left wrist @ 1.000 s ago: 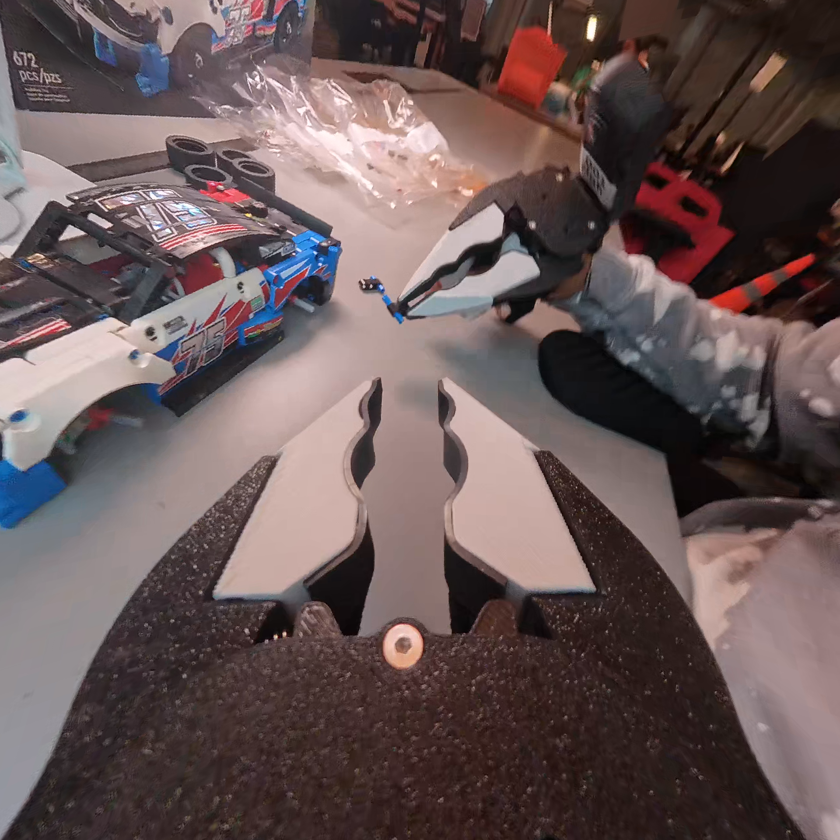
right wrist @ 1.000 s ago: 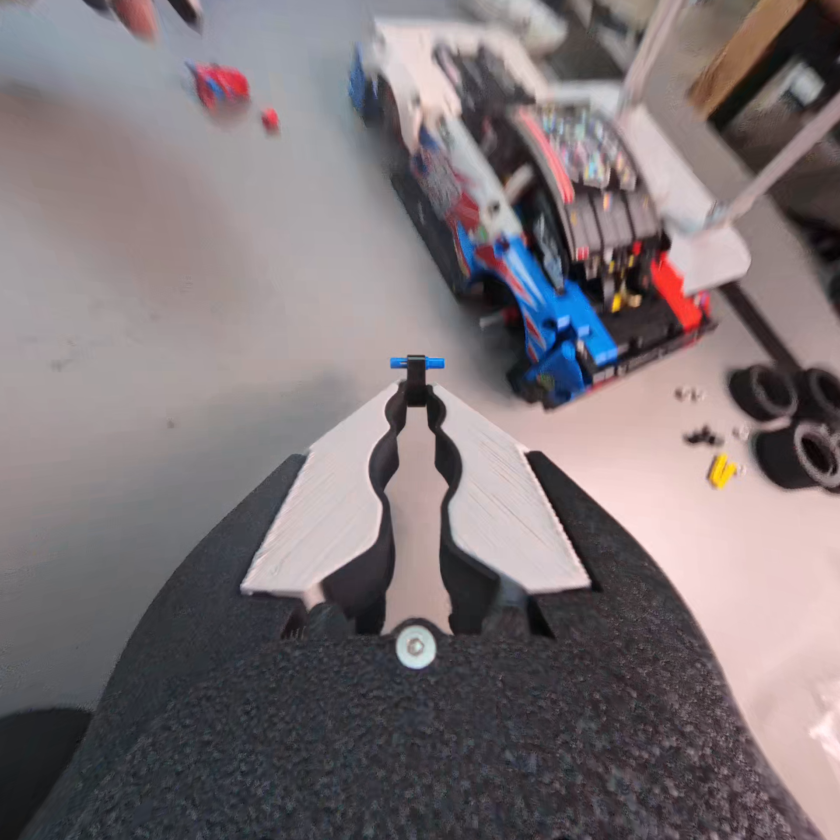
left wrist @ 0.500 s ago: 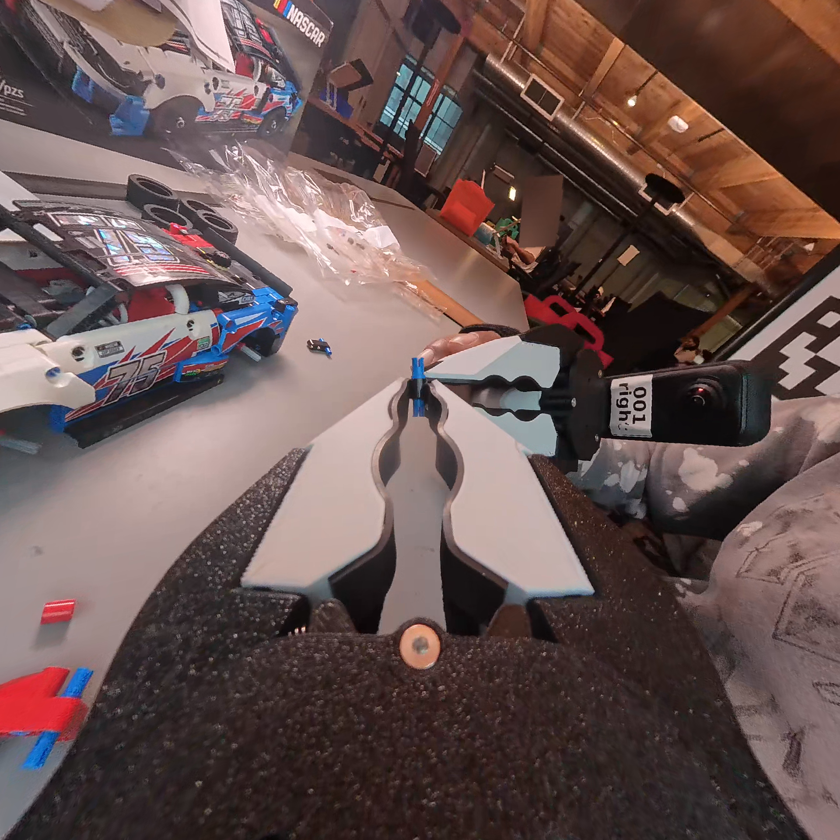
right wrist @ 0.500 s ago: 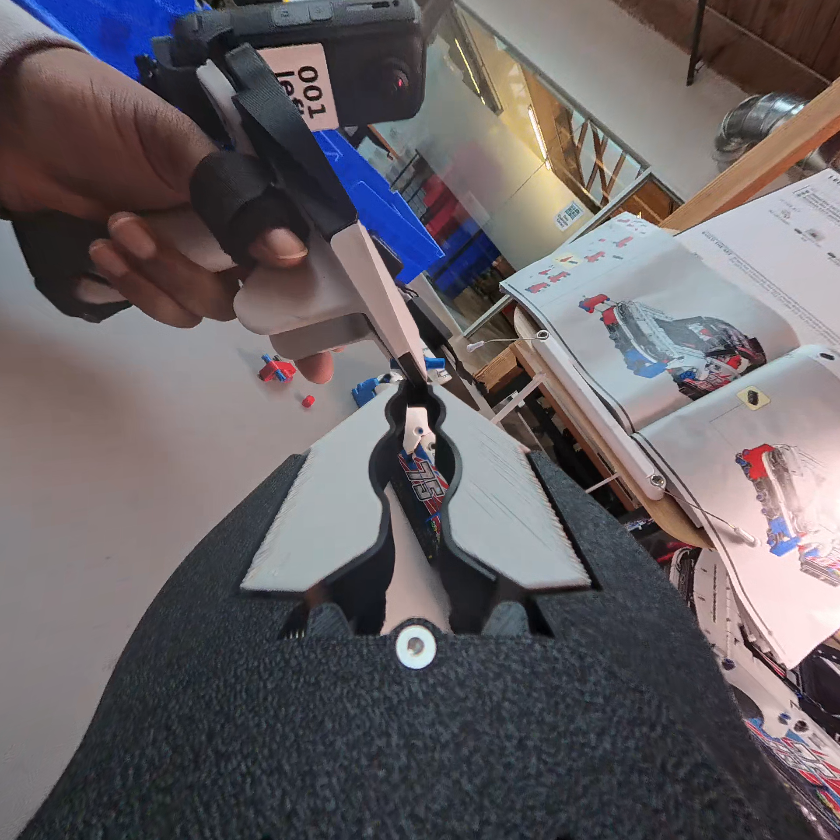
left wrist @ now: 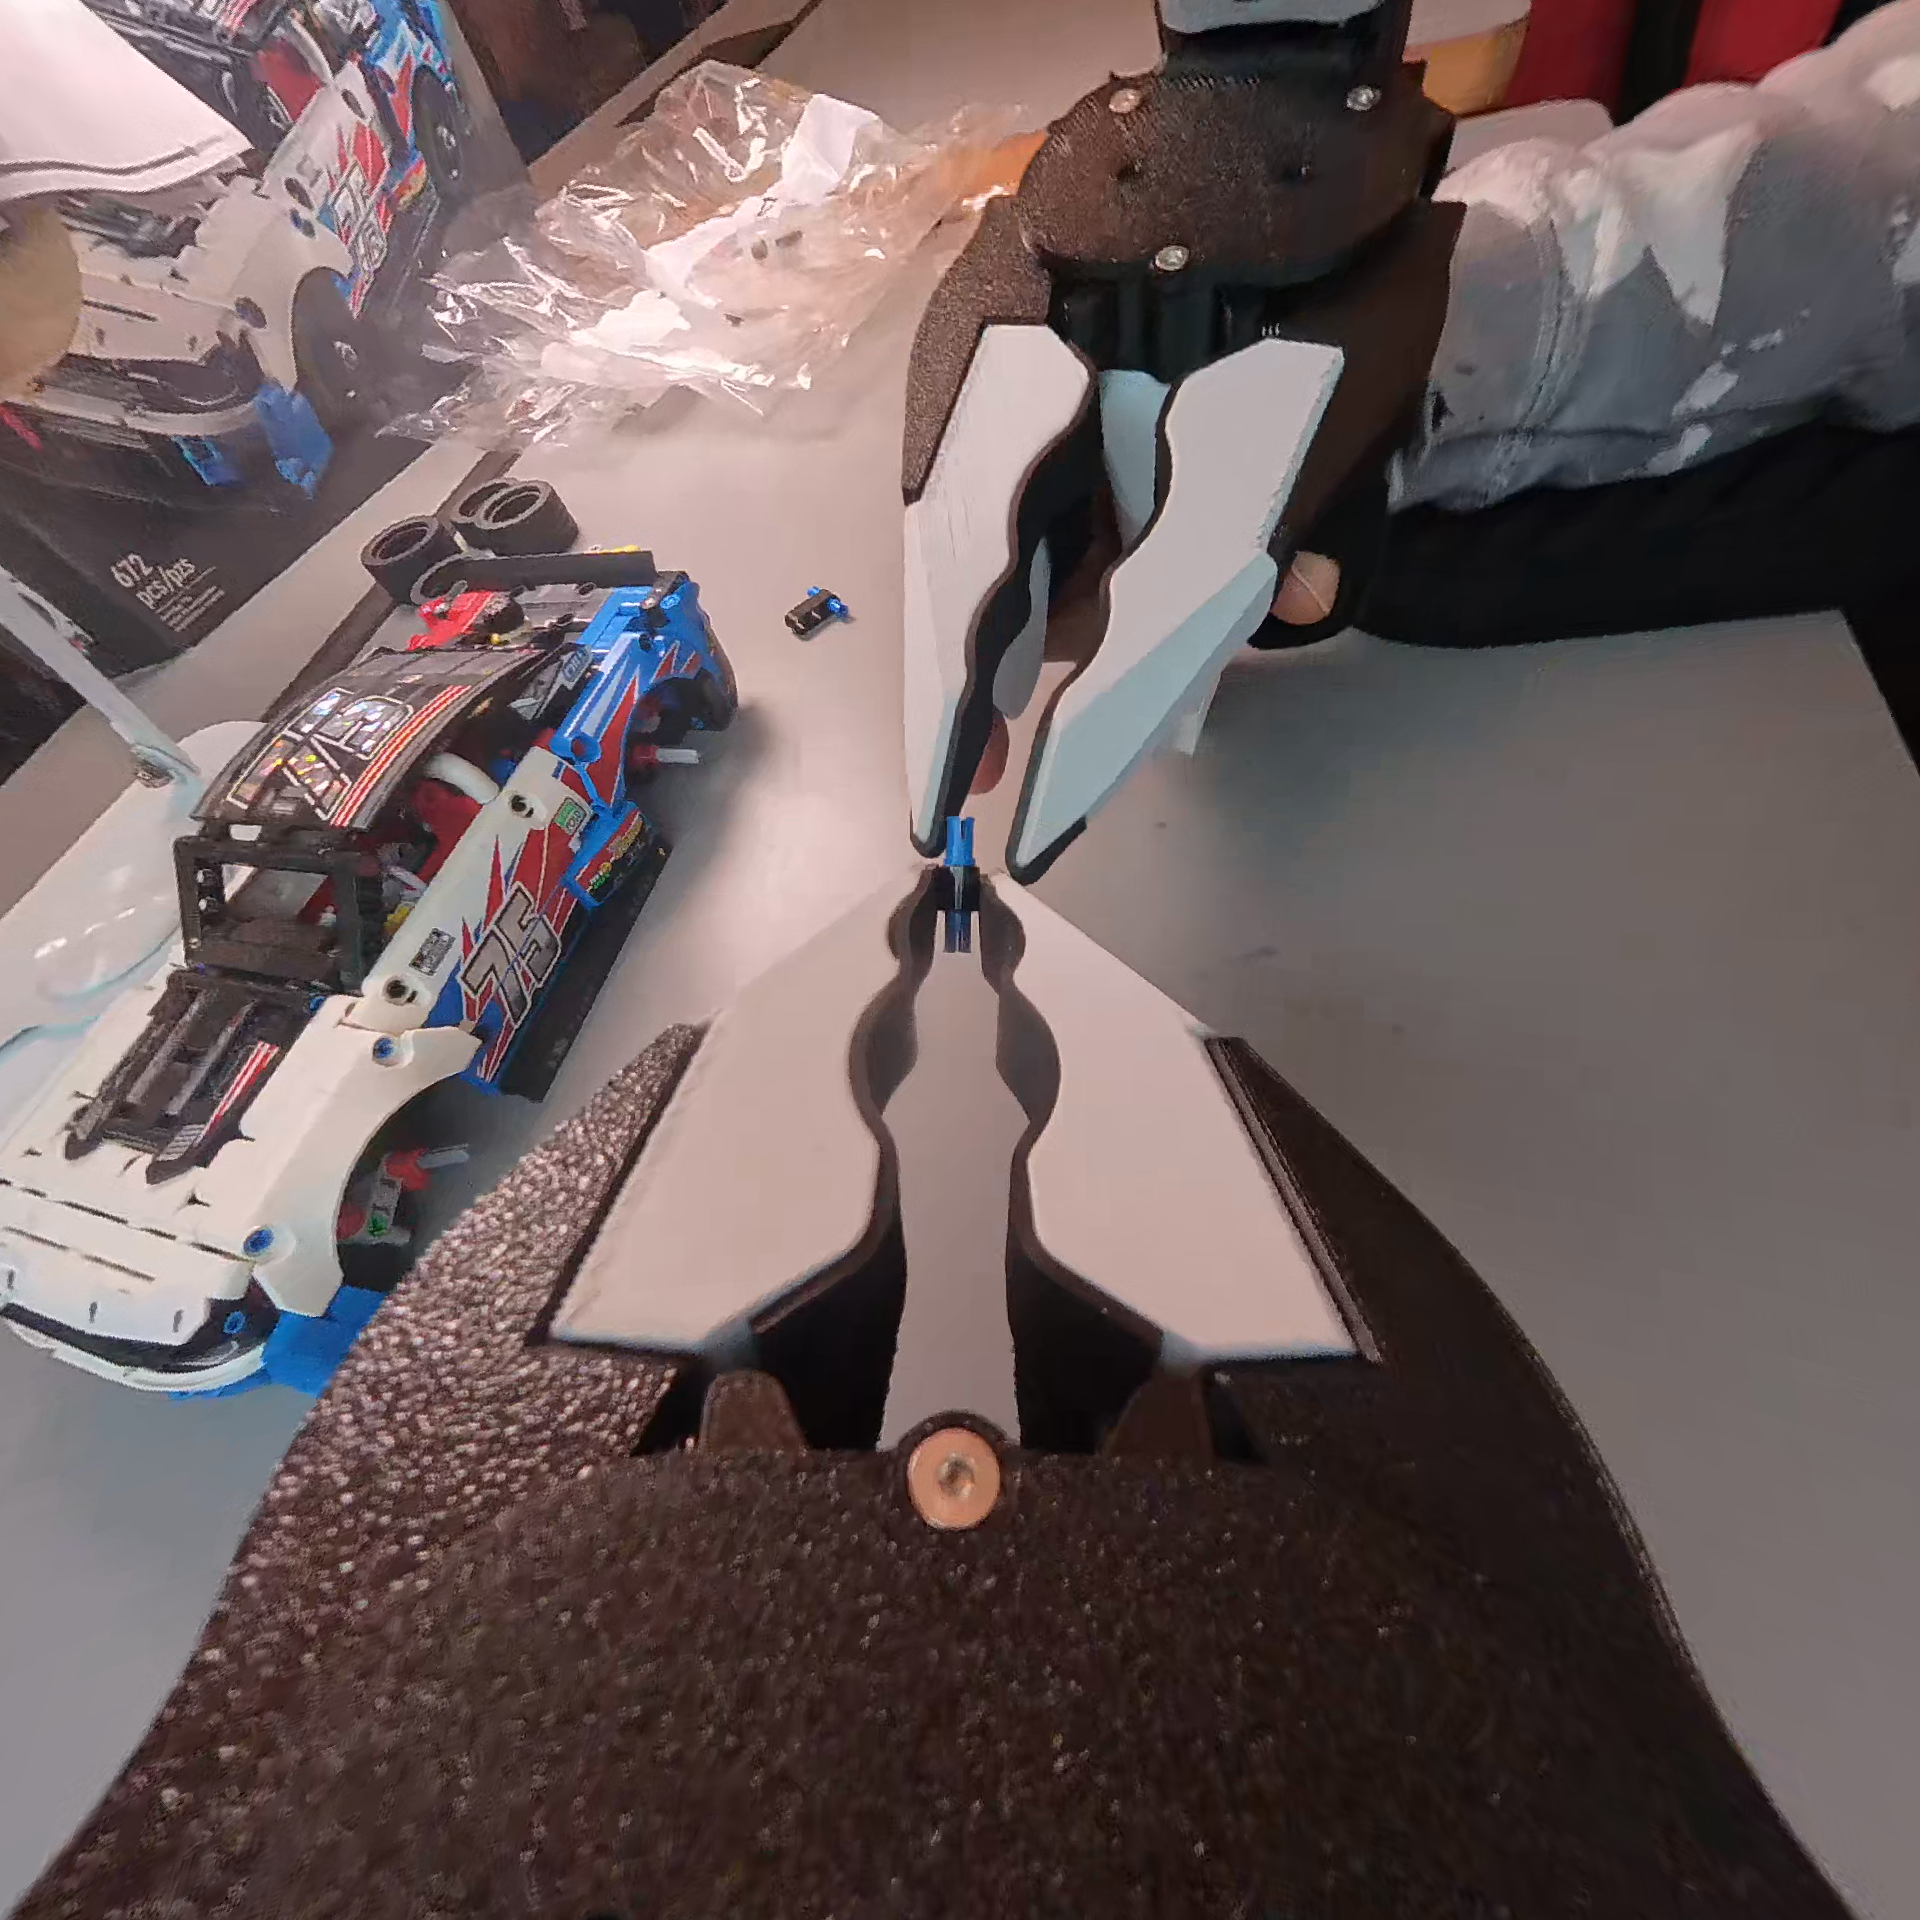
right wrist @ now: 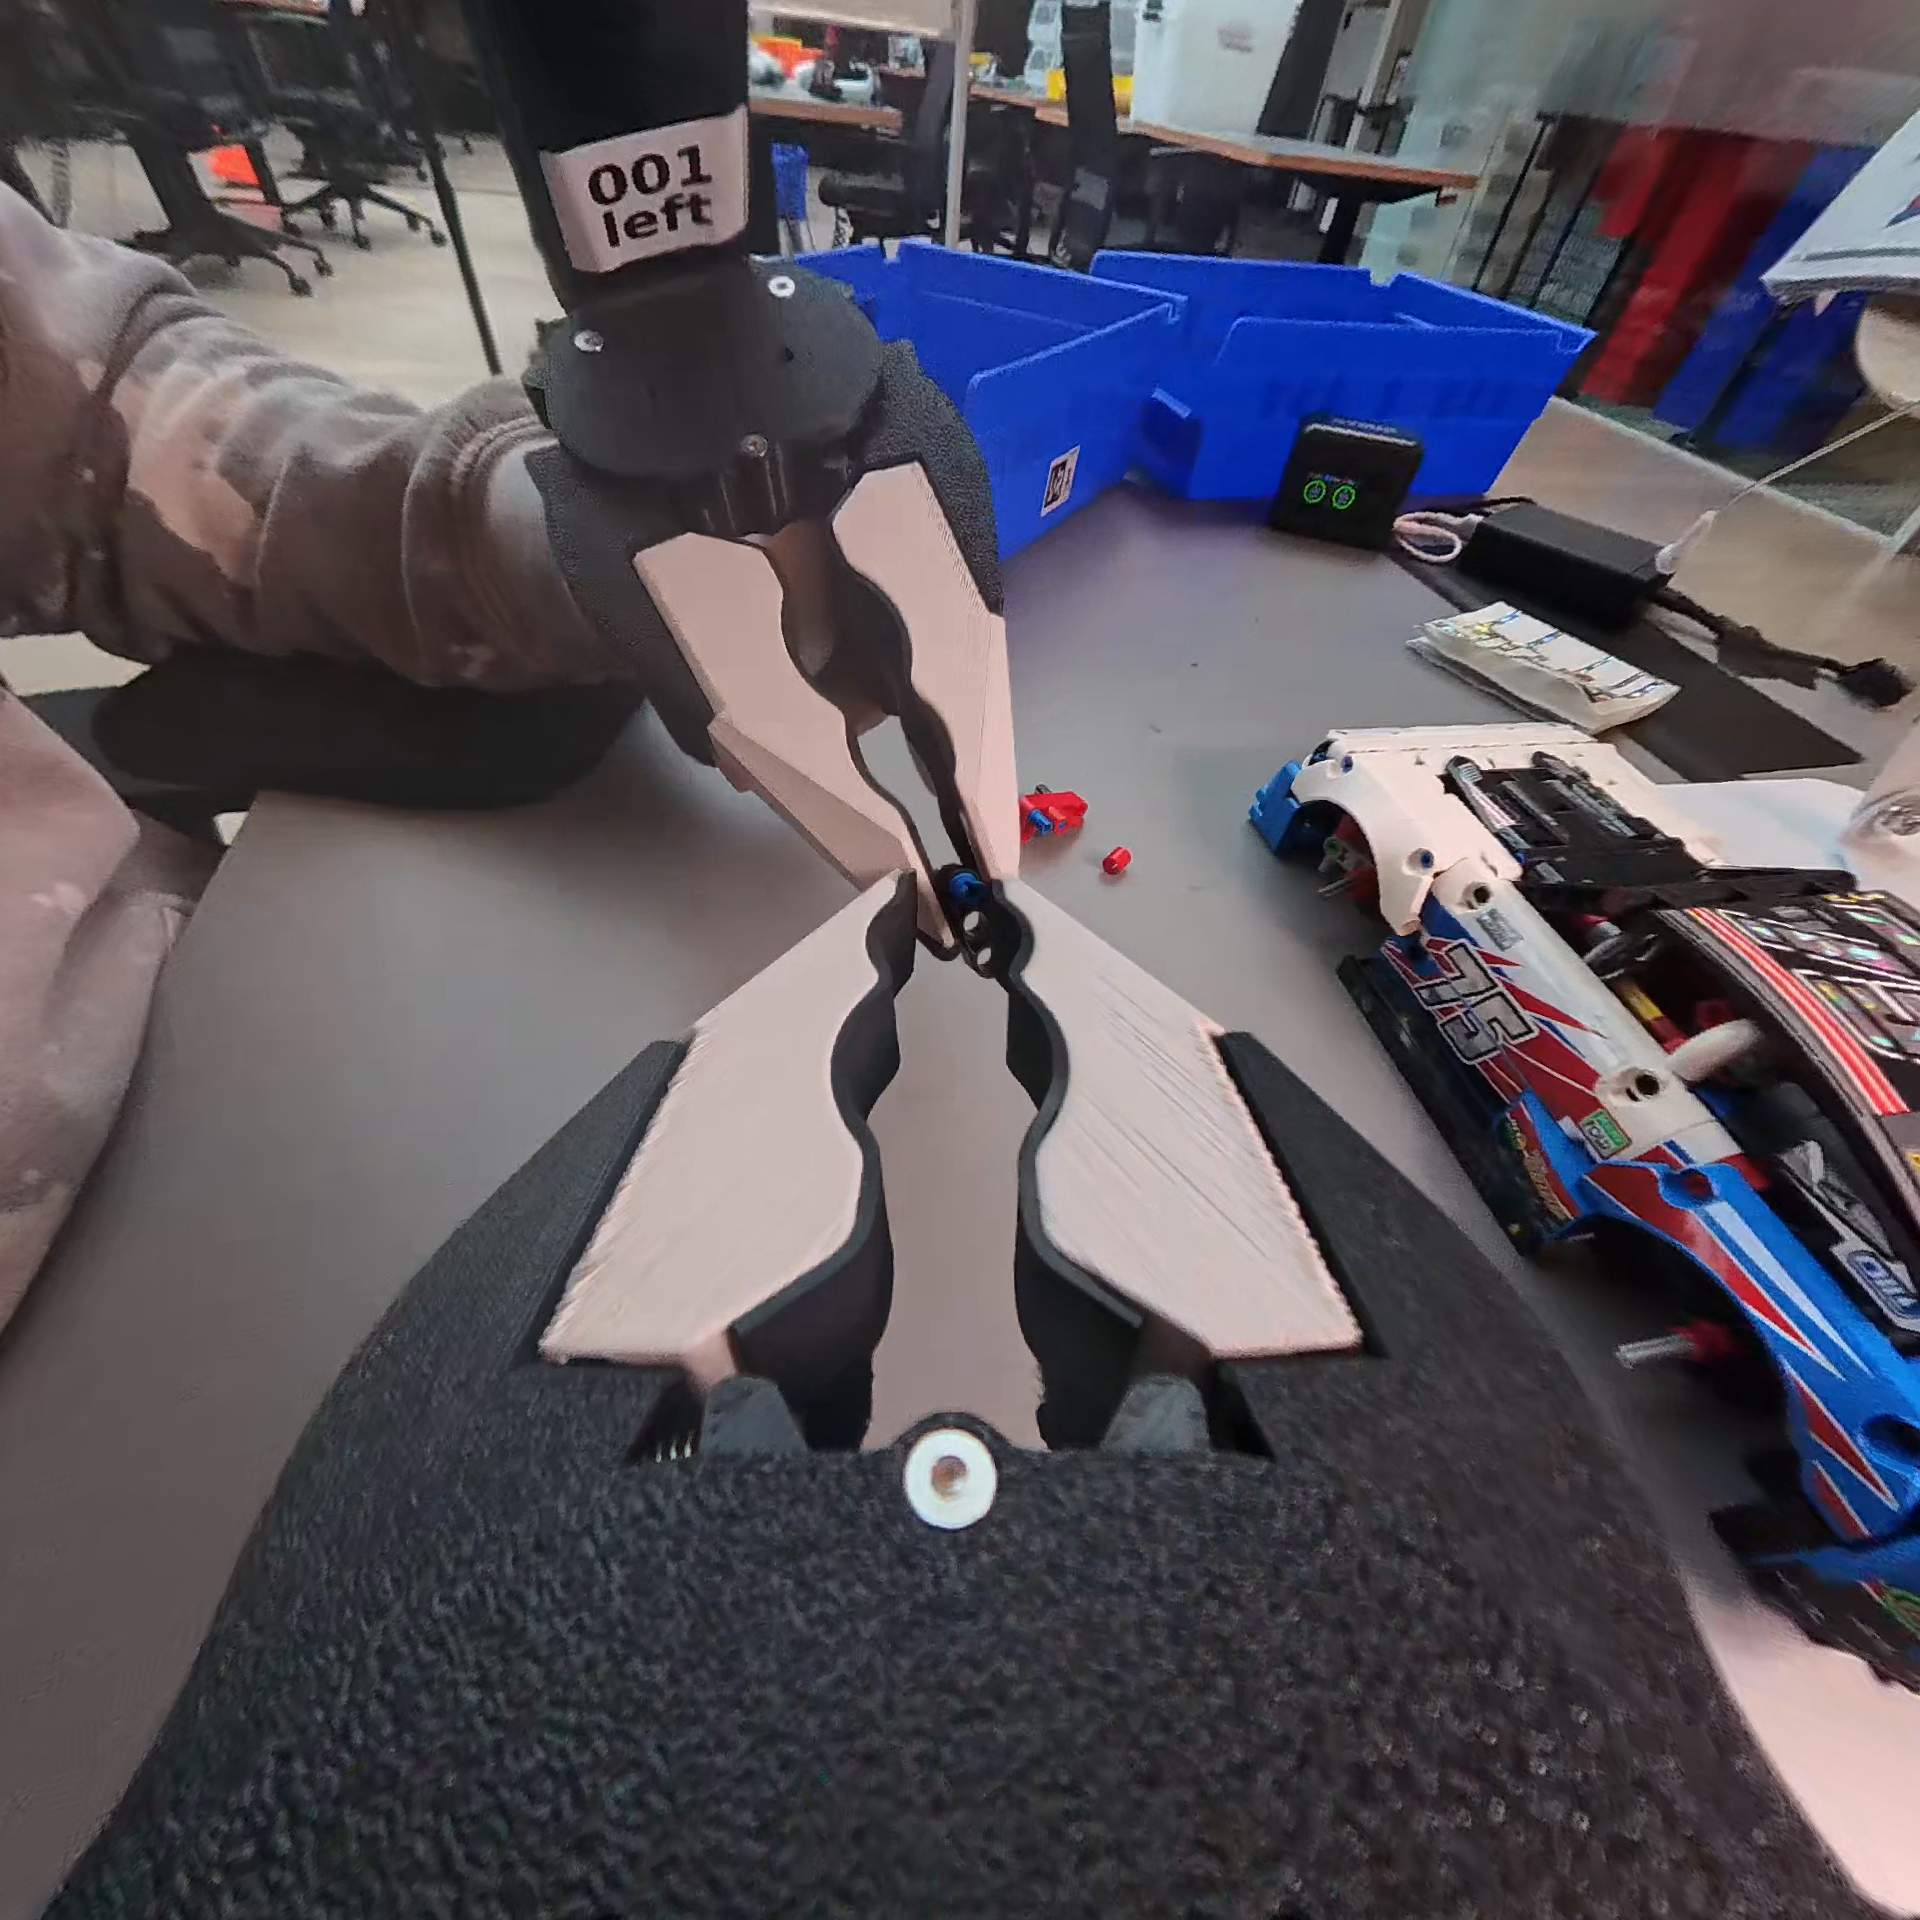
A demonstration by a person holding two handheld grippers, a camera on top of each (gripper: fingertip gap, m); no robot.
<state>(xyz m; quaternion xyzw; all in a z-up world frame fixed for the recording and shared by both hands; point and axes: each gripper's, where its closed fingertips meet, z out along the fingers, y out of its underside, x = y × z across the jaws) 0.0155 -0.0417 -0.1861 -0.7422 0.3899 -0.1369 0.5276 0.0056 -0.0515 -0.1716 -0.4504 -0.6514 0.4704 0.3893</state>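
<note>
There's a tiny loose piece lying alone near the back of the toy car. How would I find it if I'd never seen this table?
Start at the toy race car on the grey table and go to its blue rear end. Just beyond it, toward the crumpled plastic bags, lies a small black piece with a blue pin. Unlike the black tyres stacked nearby, it is tiny, two-coloured and lies by itself.

bare table [left wrist: 1455, 935] lies right; toy car [left wrist: 416, 935] blocks the left.
</note>
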